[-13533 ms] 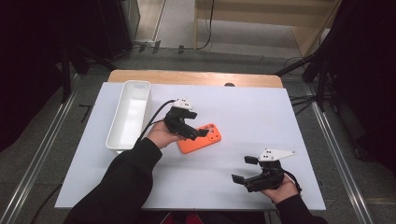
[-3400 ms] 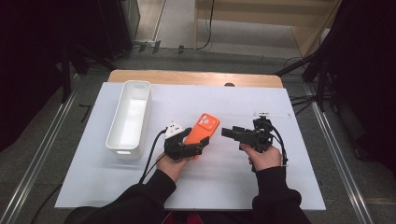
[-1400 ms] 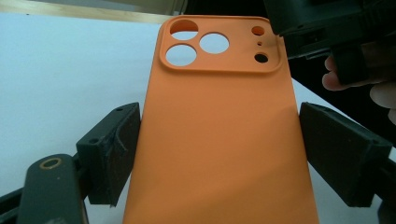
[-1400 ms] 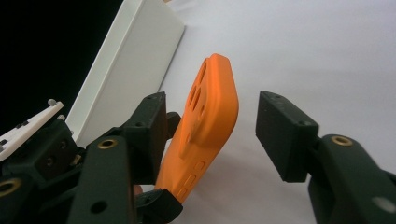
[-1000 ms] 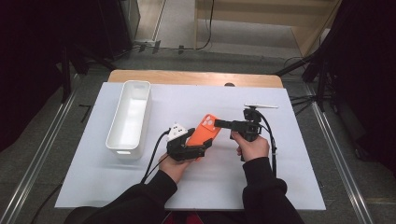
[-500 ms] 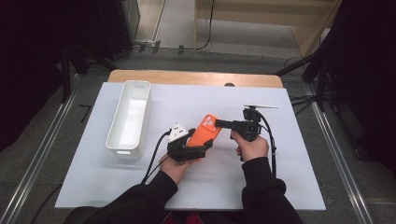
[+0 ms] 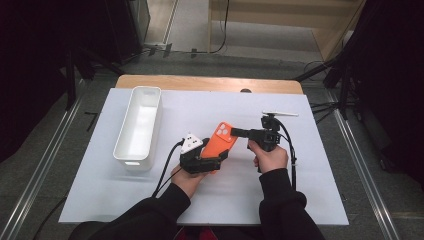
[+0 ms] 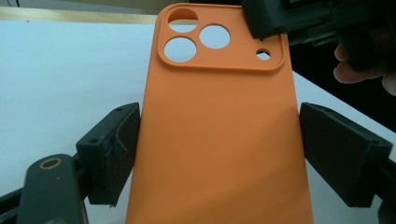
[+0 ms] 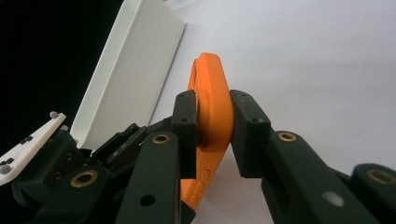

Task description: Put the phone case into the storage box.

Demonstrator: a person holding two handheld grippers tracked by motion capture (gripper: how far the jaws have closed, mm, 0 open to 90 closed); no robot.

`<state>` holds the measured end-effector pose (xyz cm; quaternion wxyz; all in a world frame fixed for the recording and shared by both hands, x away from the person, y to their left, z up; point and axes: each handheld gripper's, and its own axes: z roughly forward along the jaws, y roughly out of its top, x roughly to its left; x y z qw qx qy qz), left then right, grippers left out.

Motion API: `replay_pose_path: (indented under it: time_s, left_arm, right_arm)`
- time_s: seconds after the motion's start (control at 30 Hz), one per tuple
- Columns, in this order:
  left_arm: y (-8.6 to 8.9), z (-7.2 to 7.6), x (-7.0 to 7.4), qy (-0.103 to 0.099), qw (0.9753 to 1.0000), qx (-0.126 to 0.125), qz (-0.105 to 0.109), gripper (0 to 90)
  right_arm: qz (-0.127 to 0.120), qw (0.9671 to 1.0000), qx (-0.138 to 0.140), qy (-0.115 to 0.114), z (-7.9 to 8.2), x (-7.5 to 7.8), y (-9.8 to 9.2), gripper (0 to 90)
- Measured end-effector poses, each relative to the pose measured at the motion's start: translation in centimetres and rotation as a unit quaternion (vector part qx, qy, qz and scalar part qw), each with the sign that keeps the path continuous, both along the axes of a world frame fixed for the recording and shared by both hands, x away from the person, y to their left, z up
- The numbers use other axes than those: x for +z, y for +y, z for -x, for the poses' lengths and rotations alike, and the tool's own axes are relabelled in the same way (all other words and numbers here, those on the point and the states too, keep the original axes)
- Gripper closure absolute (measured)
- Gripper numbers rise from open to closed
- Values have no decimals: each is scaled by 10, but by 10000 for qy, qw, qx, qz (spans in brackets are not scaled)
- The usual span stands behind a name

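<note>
Plain orange phone case (image 7: 220,141), matte and smooth, camera block with three round cut-outs and one small hole at its far end, held raised above the white desk (image 7: 300,180) just right of the white bin (image 7: 137,127). Long axis tilted up and away, camera end farthest from the person; no brand or writing readable. Left tool (image 7: 212,162) clamped across the case's lower sides, right tool (image 7: 235,132) pinched narrow on its camera-end corner.

Black sleeves, black grippers with brass screws, black cables, and a white three-cornered plate (image 7: 191,143).
</note>
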<state>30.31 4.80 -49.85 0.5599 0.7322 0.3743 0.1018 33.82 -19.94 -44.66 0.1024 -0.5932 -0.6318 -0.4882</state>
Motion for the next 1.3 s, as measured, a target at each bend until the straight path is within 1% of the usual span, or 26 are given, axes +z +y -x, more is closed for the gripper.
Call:
replay_pose_path:
  time_s: [0.27, 0.33, 0.37, 0.4, 0.43, 0.47, 0.57, 0.63, 0.67, 0.73, 0.8, 0.97, 1.0, 1.03, 1.07, 1.1, 1.13, 1.17, 1.2, 1.3]
  left_arm:
    - [-1, 1, 0, -55, 10000, -2, -46, 156]
    - [-1, 2, 1, -116, 9999, 1, -56, 157]
    - [-1, 2, 1, -116, 9999, 1, -56, 157]
    - [-2, 3, 2, -166, 9998, 11, -71, 157]
    - [-2, 3, 2, -166, 9998, 11, -71, 157]
    - [-1, 2, 1, -165, 9998, -7, -62, 157]
    - [-2, 2, 1, -115, 9999, -40, -21, 156]
    - [-2, 1, 0, -82, 9999, -70, -30, 156]
    - [-2, 1, 0, -57, 9999, -88, 8, 156]
    - [-1, 1, 0, -30, 9999, -98, 12, 156]
    - [-1, 0, 0, -16, 9999, -109, 32, 156]
    - [-2, -2, -2, 120, 9997, -189, 128, 154]
    - [-3, -3, -3, 158, 9997, -181, 110, 94]
    - [-5, -4, -3, 331, 9993, -177, -5, 70]
    - [-5, -4, -3, 331, 9993, -177, -5, 44]
    - [-6, -5, -3, 362, 9991, -204, -64, 44]
    - [-7, -5, -3, 340, 9991, -212, -95, 18]
    - [-7, -5, -3, 351, 9990, -233, -150, 16]
    - [-9, -5, -2, 351, 9989, -215, -222, 16]
    - [-8, -5, 0, 365, 9988, -243, -198, 16]
  right_arm:
    - [-85, 10000, 21, 13, 0, 1, -1, 738]
    - [-120, 9999, 19, 16, 0, 2, -1, 739]
    - [-135, 9999, 2, 18, 1, 2, -2, 739]
    - [-130, 9999, -1, 8, 1, 3, -2, 739]
    - [-130, 9999, -1, 8, 1, 3, -2, 739]
    - [-182, 9998, 15, 38, 1, 3, -2, 742]
    - [-201, 9998, 23, 49, 1, 3, -3, 743]
    - [-218, 9997, 34, 49, 1, 3, -3, 745]
    - [-244, 9997, 58, 64, 1, 4, -3, 747]
    - [-277, 9995, 104, 71, 1, 4, -3, 747]
    - [-263, 9995, 131, 63, 1, 4, -3, 747]
    - [-245, 9996, 138, 57, 1, 6, -3, 748]
    - [-200, 9997, 149, 44, 1, 6, -1, 748]
    - [-190, 9997, 150, 42, 1, 7, -1, 748]
    - [-161, 9998, 151, 26, 2, 7, 0, 748]
    - [-161, 9998, 151, 26, 2, 7, 0, 748]
    - [-127, 9998, 153, 18, 2, 7, 0, 748]
    - [-67, 9999, 142, -6, 2, 8, 0, 748]
    - [-63, 9999, 136, -7, 2, 8, 0, 748]
    - [-55, 9999, 108, -14, 2, 8, -1, 748]
